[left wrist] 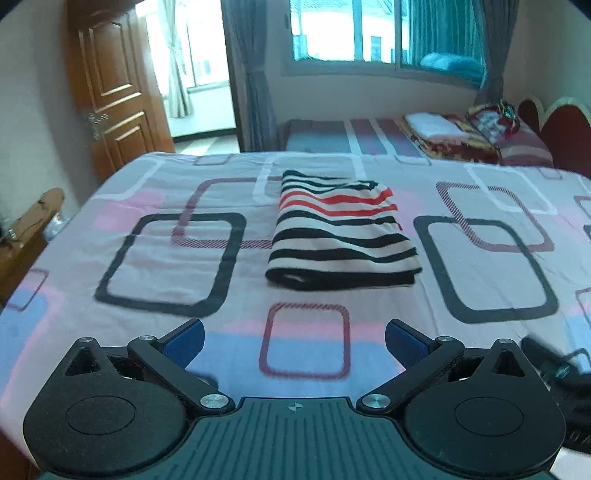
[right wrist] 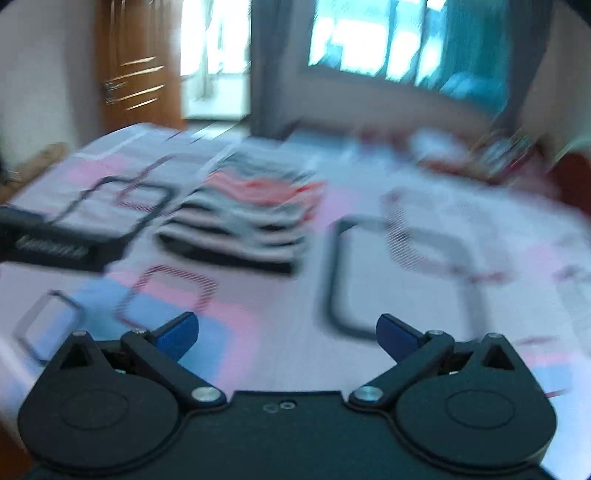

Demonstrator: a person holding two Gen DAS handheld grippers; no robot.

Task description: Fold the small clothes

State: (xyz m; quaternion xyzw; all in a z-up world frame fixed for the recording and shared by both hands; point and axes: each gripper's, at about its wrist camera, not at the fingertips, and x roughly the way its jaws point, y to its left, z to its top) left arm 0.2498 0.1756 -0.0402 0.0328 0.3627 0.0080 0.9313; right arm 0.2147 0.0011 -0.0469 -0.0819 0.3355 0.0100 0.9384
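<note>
A folded garment (left wrist: 341, 230) with black, white and red stripes lies flat on the bed sheet (left wrist: 147, 258), which has a pattern of rounded rectangles. My left gripper (left wrist: 293, 341) is open and empty, held above the sheet in front of the garment. My right gripper (right wrist: 287, 334) is open and empty too, to the right of the left one. The right wrist view is blurred by motion; the garment (right wrist: 251, 221) shows there at upper left. The left gripper's body (right wrist: 55, 243) shows at that view's left edge, and the right gripper's body (left wrist: 561, 369) at the left view's right edge.
A wooden door (left wrist: 114, 92) stands at the back left and a window (left wrist: 354, 29) with curtains at the back. A second bed (left wrist: 406, 142) with folded blankets stands behind. Wooden furniture (left wrist: 26, 236) stands by the sheet's left edge.
</note>
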